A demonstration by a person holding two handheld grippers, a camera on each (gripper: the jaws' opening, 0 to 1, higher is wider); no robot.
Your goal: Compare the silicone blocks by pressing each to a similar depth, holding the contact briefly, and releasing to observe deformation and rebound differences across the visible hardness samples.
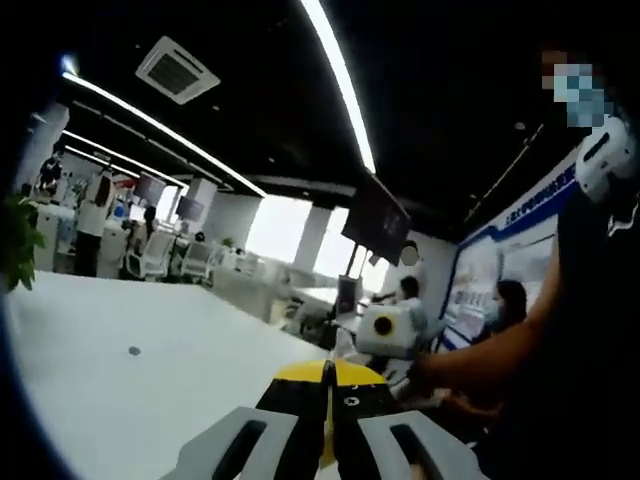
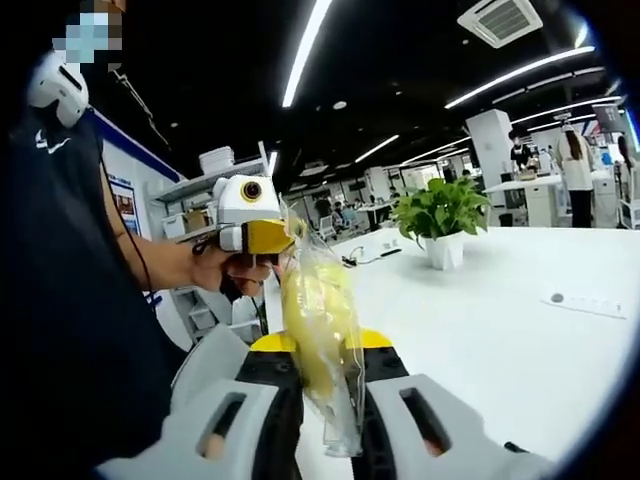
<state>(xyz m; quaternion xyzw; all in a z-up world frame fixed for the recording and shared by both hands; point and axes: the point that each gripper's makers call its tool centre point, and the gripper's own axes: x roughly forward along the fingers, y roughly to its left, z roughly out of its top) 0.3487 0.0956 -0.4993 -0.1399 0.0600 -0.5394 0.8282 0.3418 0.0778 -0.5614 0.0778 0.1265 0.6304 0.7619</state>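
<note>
While the right gripper (image 2: 330,400) is clamping a pale yellow soft block in a clear crinkly plastic bag (image 2: 320,330) above the white table (image 2: 500,320), the left gripper (image 1: 328,420) is sitting closed and empty; the slippery film is likely calling for a low, mid-block hold.

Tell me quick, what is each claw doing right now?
Left gripper: jaws shut together, nothing visible between them.
Right gripper: shut on a clear plastic bag with something yellow inside.
</note>
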